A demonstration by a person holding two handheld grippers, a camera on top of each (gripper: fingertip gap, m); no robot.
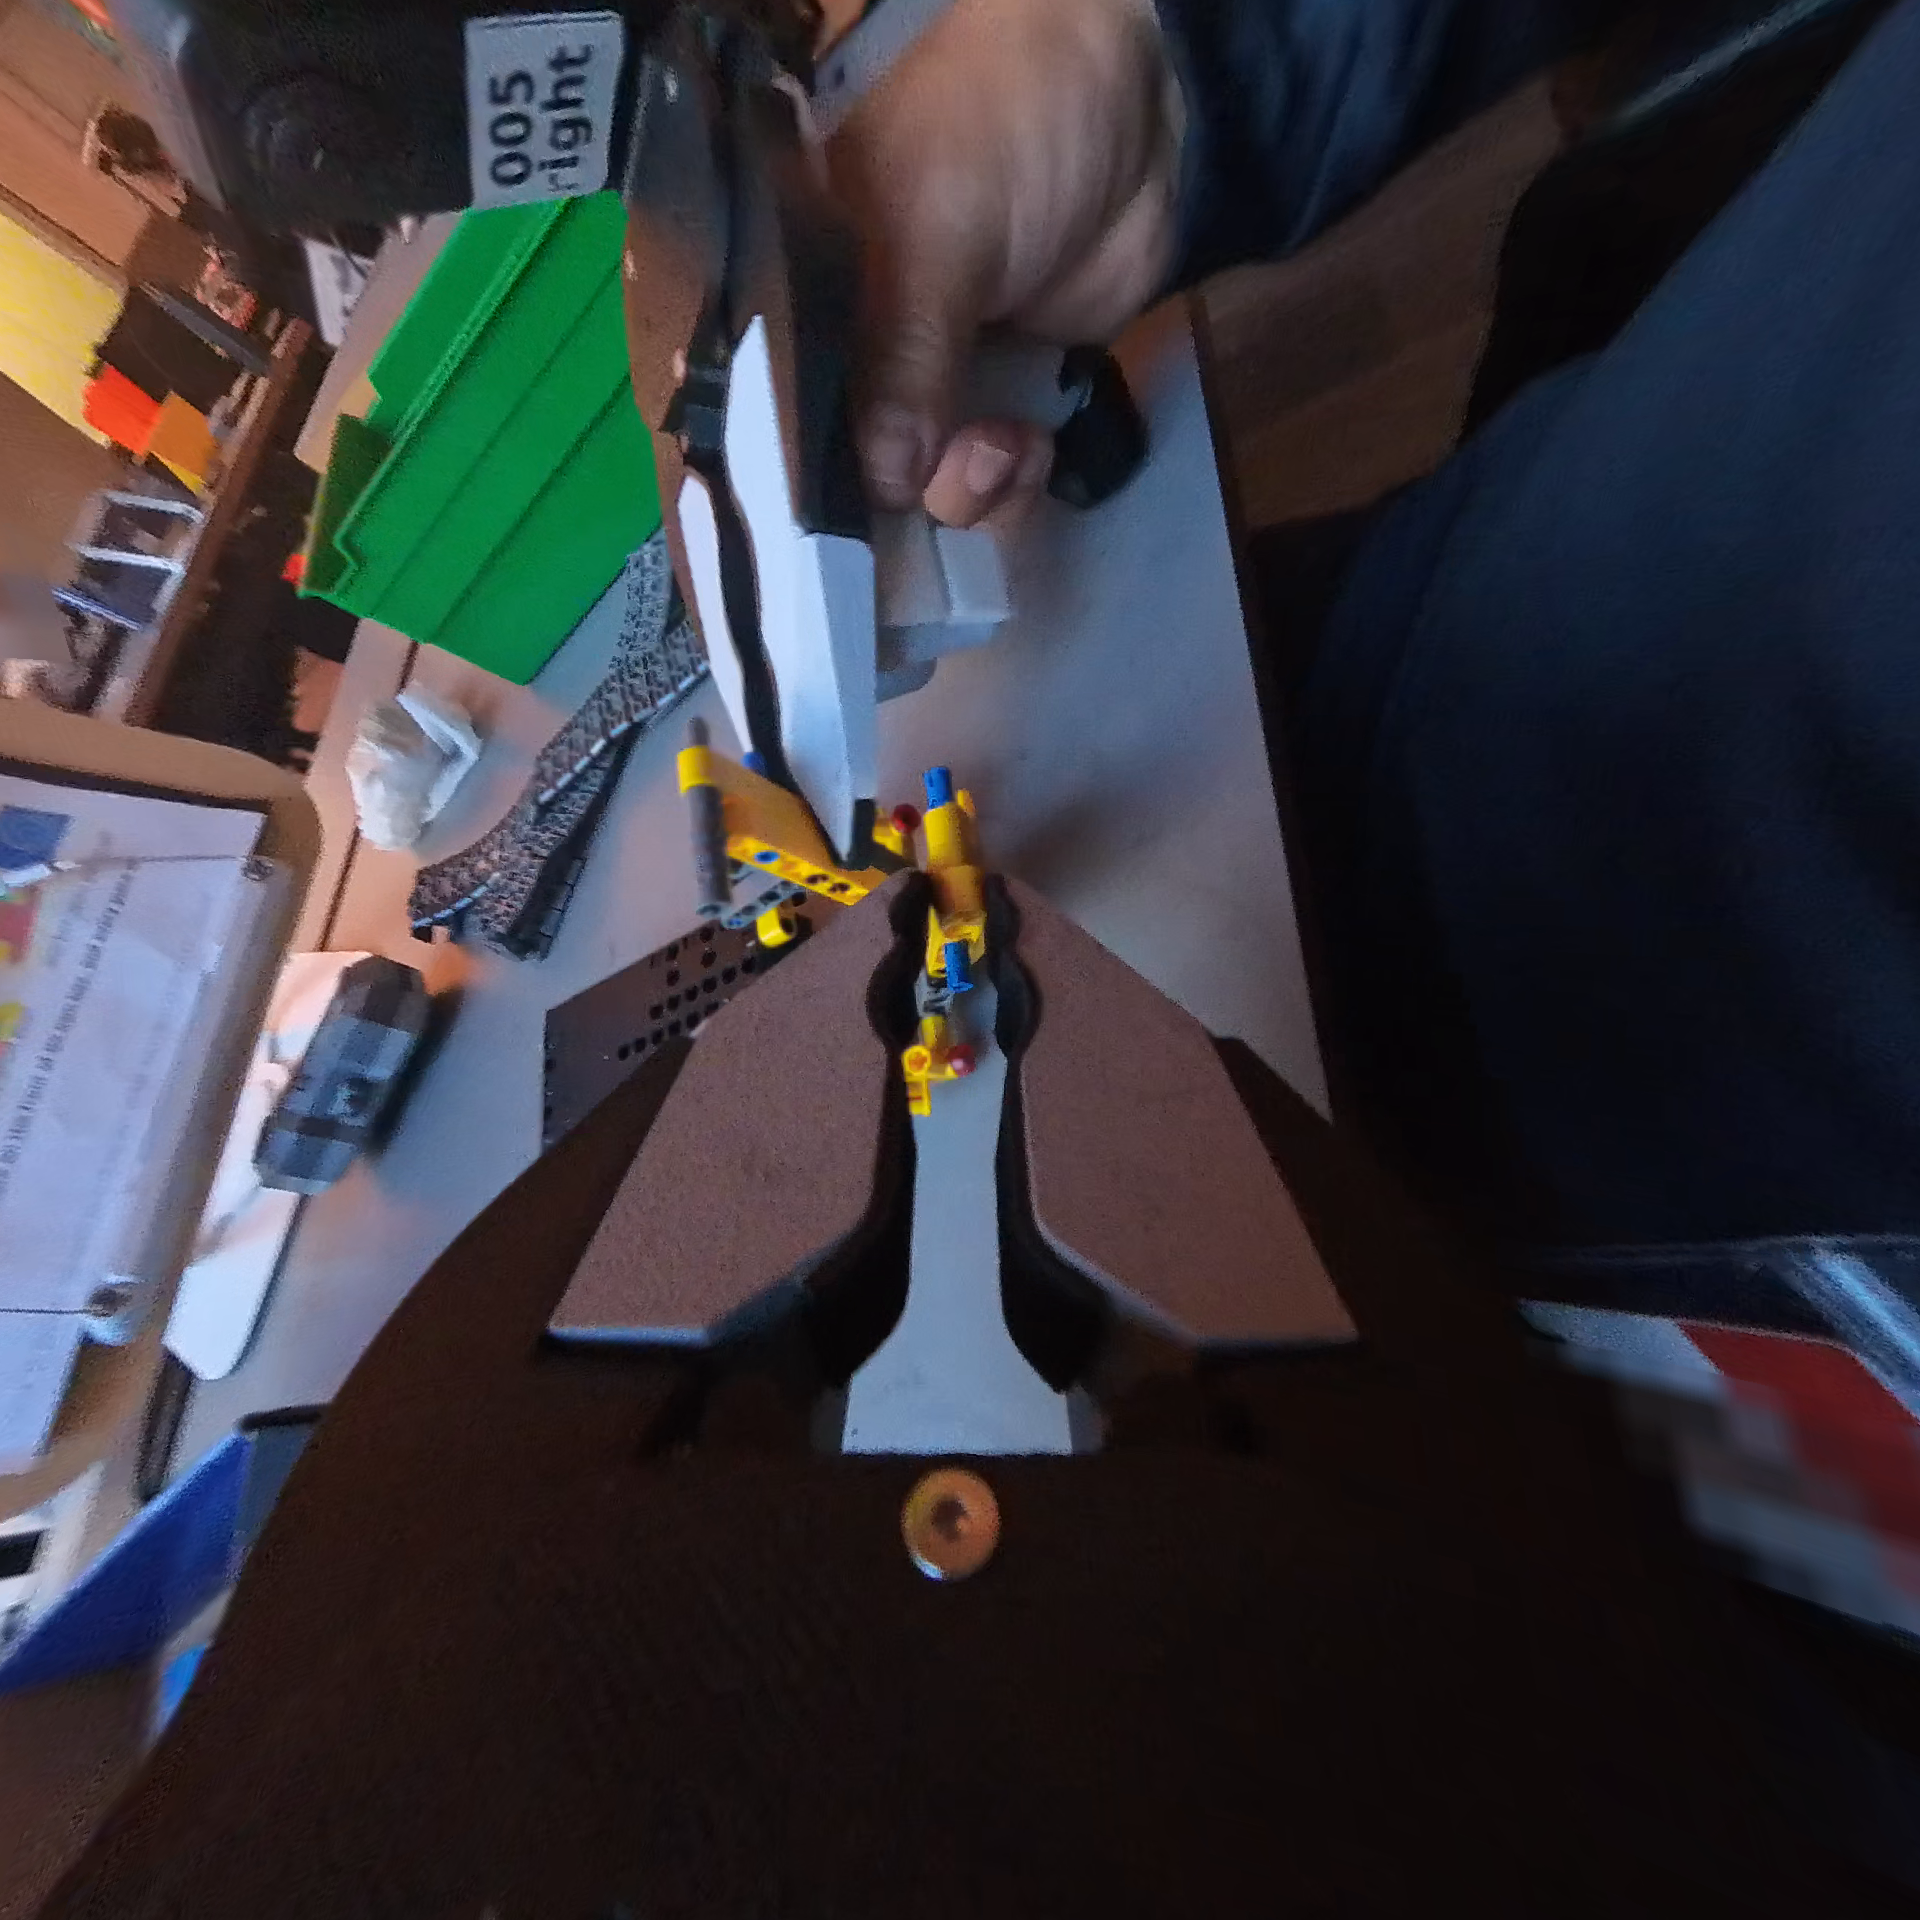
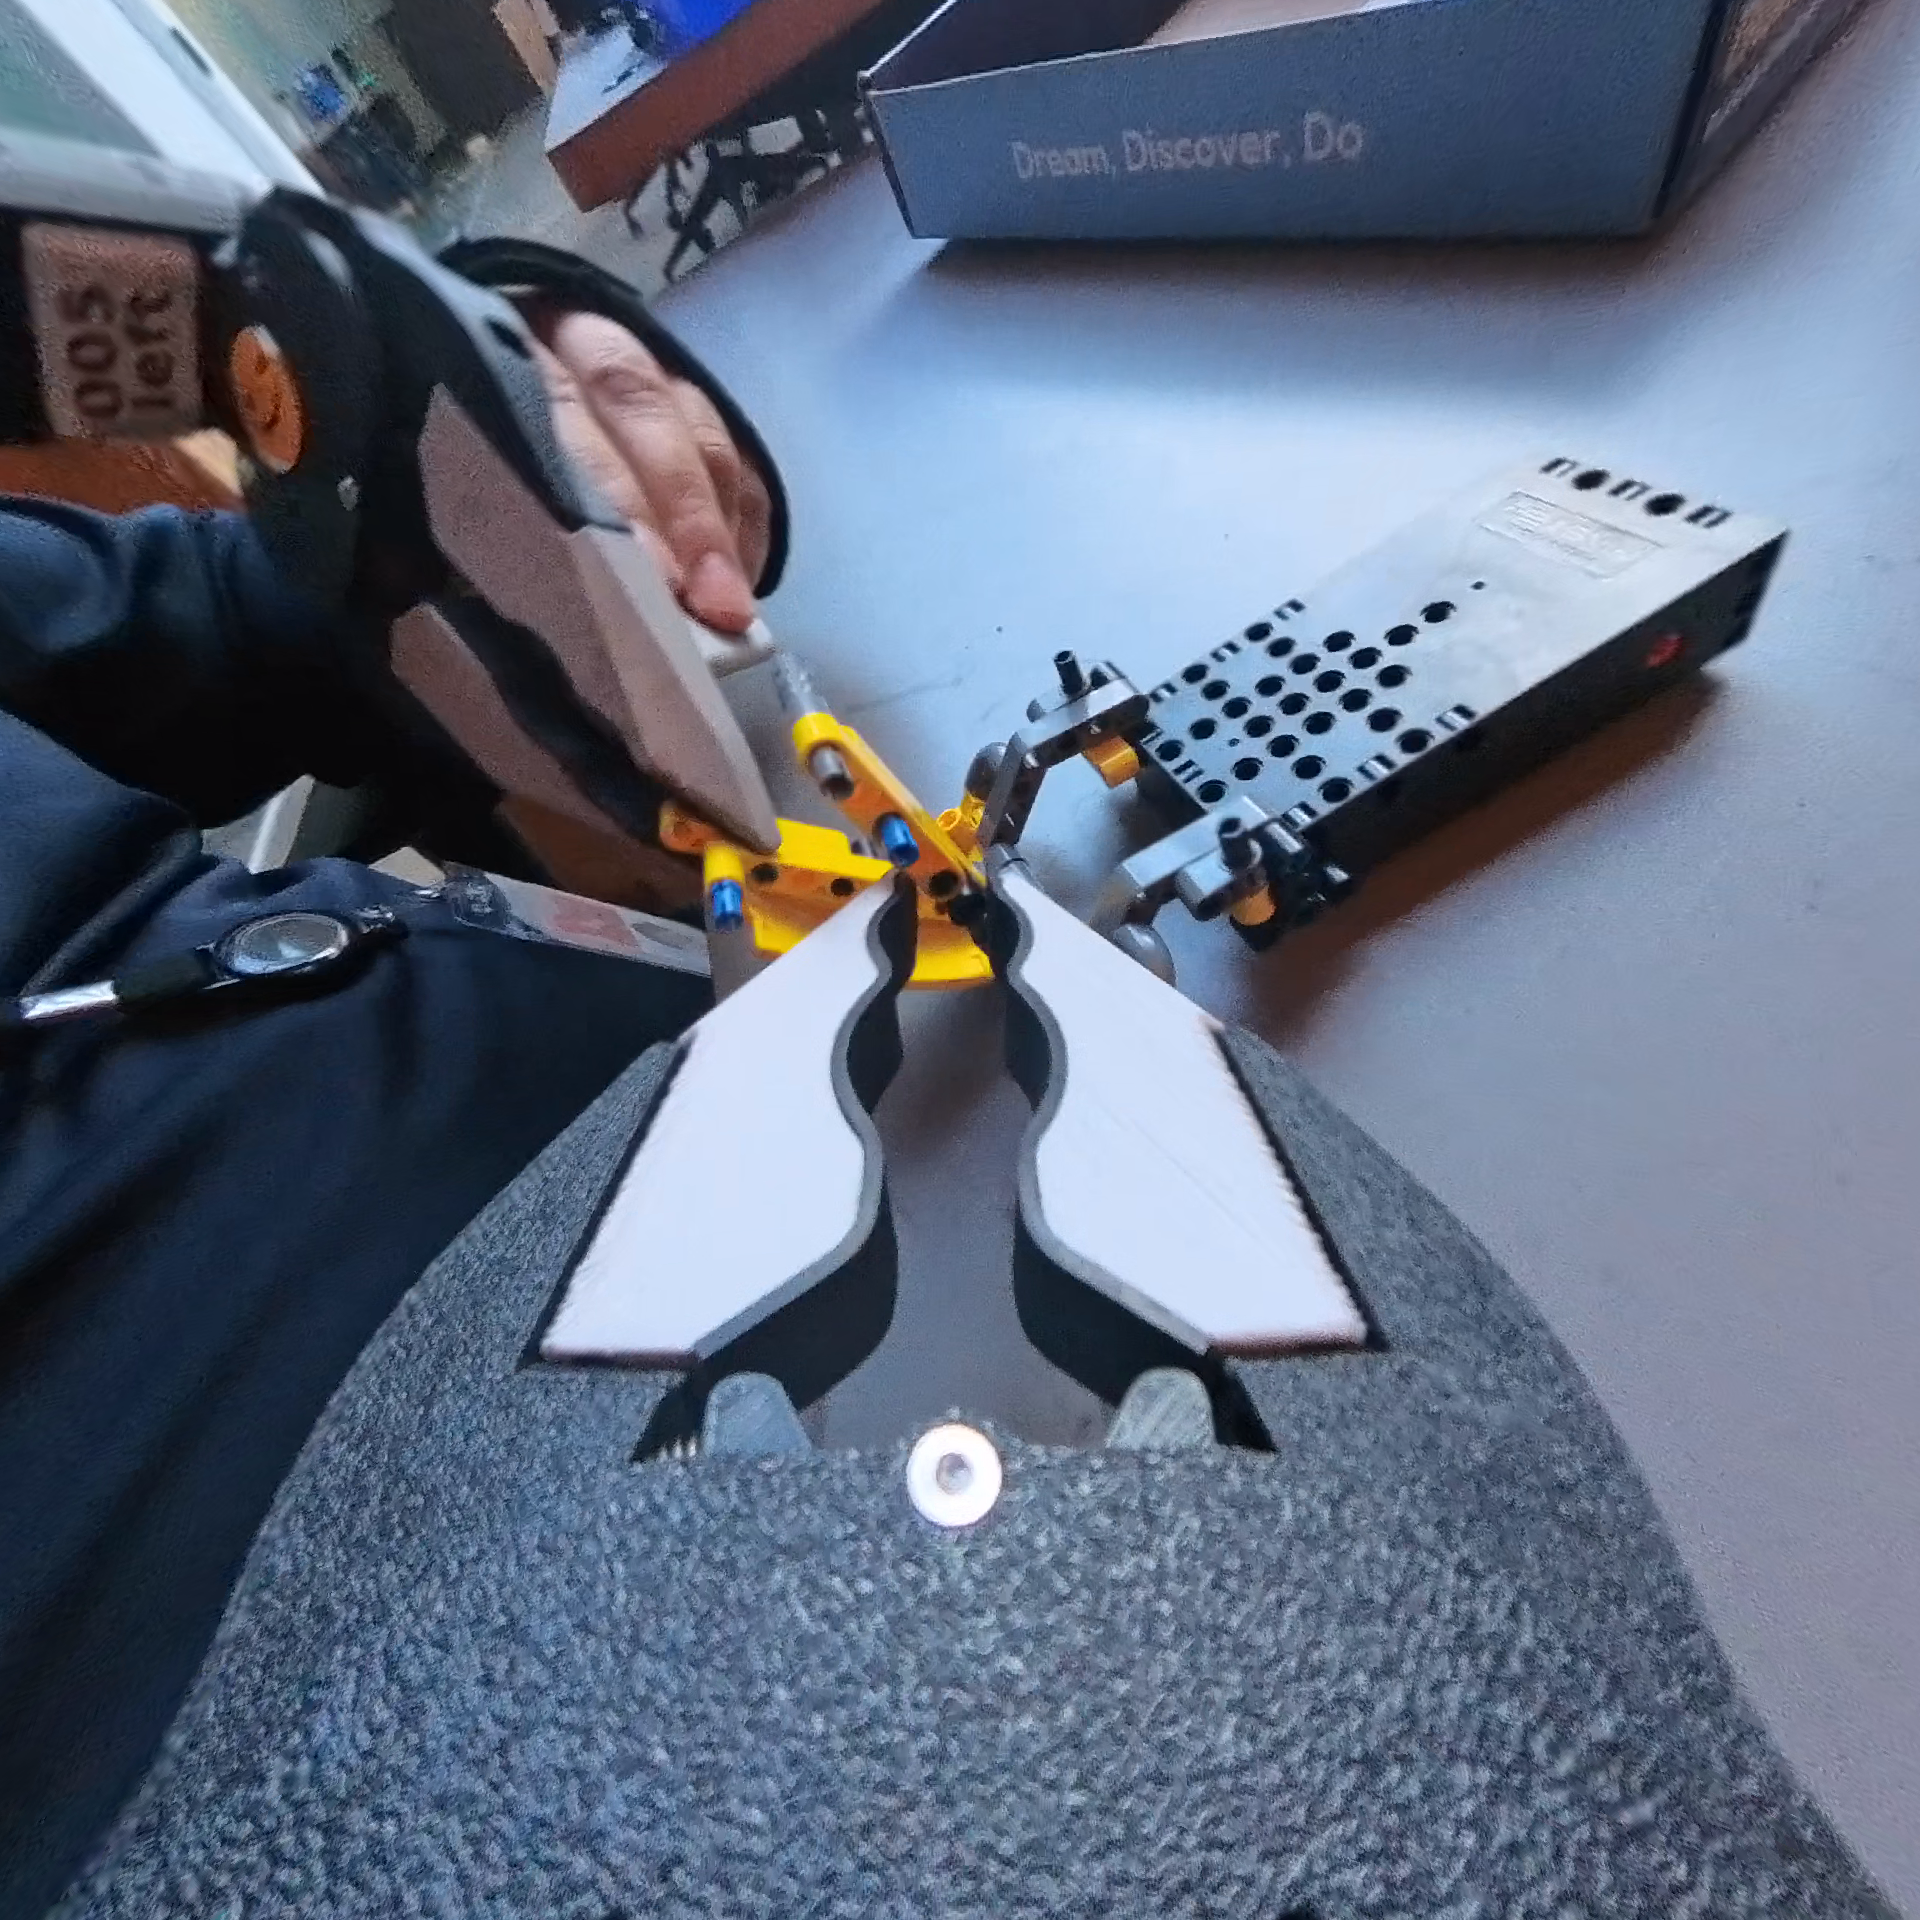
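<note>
A small yellow toy-brick assembly (image 1: 954, 862) with blue pins and red tips is held just above the grey table (image 1: 1122, 727). My left gripper (image 1: 951, 894) is shut on its narrow yellow end. My right gripper (image 2: 948, 899) is shut on the assembly's flat yellow beam part (image 2: 821, 883). In the left wrist view the right gripper (image 1: 857, 831) comes down from above, held by a hand. In the right wrist view the left gripper (image 2: 727, 821) reaches in from the left. A black perforated block (image 2: 1455, 665) with grey arms lies on the table; one grey arm (image 2: 1013, 779) meets the yellow assembly.
A grey-blue open box (image 2: 1299, 135) stands at the far edge. In the left wrist view there are green bins (image 1: 499, 436), a black track chain (image 1: 582, 810), a crumpled plastic bag (image 1: 410, 758), a dark grey piece (image 1: 343, 1070) and a printed booklet (image 1: 104, 1039). A person's dark blue sleeve (image 2: 260, 1143) is close by. Left and right tips are no more than a few centimetres apart.
</note>
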